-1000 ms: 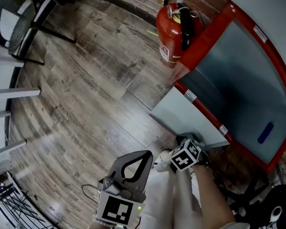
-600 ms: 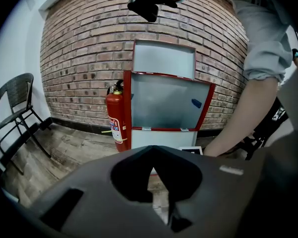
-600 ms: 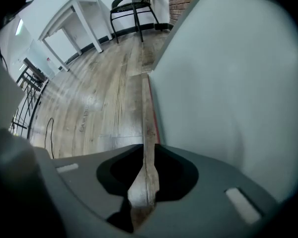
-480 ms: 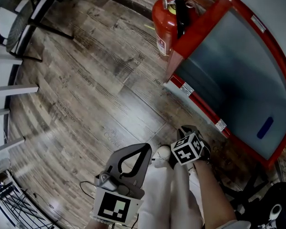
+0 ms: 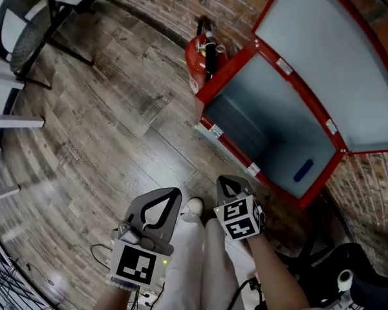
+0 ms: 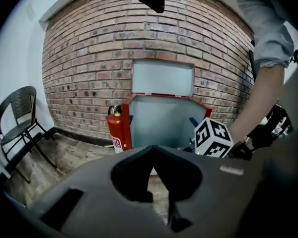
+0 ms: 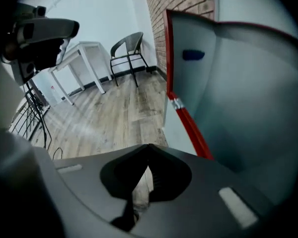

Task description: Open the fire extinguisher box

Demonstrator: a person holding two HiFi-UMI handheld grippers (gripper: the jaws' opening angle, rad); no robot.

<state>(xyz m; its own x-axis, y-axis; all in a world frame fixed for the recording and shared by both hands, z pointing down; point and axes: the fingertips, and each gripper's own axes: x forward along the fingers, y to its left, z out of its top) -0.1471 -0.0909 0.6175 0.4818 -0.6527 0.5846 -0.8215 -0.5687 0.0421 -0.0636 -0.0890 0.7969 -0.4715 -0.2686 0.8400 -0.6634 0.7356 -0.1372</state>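
Observation:
The red fire extinguisher box [image 5: 265, 131] stands on the floor against the brick wall, its lid [image 5: 323, 50] swung up and leaning back on the bricks. Its pale grey inside shows a small blue mark [image 5: 302, 170]. In the left gripper view the box [image 6: 161, 120] is straight ahead with its lid [image 6: 163, 78] raised. My right gripper [image 5: 228, 182] is shut and empty, a short way in front of the box's near corner. The left gripper [image 5: 167, 192] is shut too, empty, further left over the floor. The right gripper view has the box's red edge [image 7: 186, 118] close by.
A red fire extinguisher [image 5: 197, 57] stands beside the box's left end, also in the left gripper view [image 6: 115, 130]. A black chair [image 5: 26, 31] and white table legs [image 5: 13, 123] stand at the left. My white-trousered legs [image 5: 207, 263] are below the grippers. Cables [image 5: 6, 283] lie bottom left.
The lid has gone from half raised at my right gripper to fully up against the wall. The right gripper has come off it and drawn back. The view has tilted up toward the wall.

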